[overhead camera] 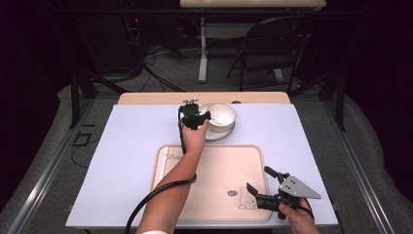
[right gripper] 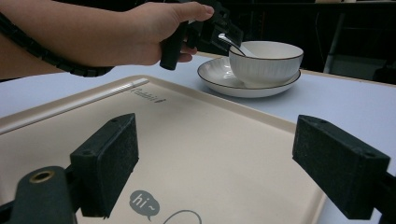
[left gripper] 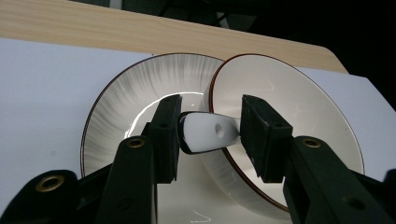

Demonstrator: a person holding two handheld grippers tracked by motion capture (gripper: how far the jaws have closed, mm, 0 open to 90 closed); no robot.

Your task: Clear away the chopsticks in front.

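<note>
Left gripper (left gripper: 210, 135) brackets the white ceramic spoon (left gripper: 205, 134) handle in the white ribbed bowl (left gripper: 299, 107) on its plate (left gripper: 116, 107); firm contact cannot be confirmed. Right gripper (right gripper: 215, 163) released above the beige tray (right gripper: 201, 135).

Your grippers: left gripper (overhead camera: 200, 118) and right gripper (overhead camera: 257, 183) black, brass-ringed screw holes, ribbed black cable (overhead camera: 146, 202), grey three-cornered plate (overhead camera: 298, 186) on right. Forearms bare.

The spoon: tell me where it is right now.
The white spoon leans in the bowl, which sits on a plate beyond the tray. In the left gripper view its handle end lies between the left tool's jaws.
</note>
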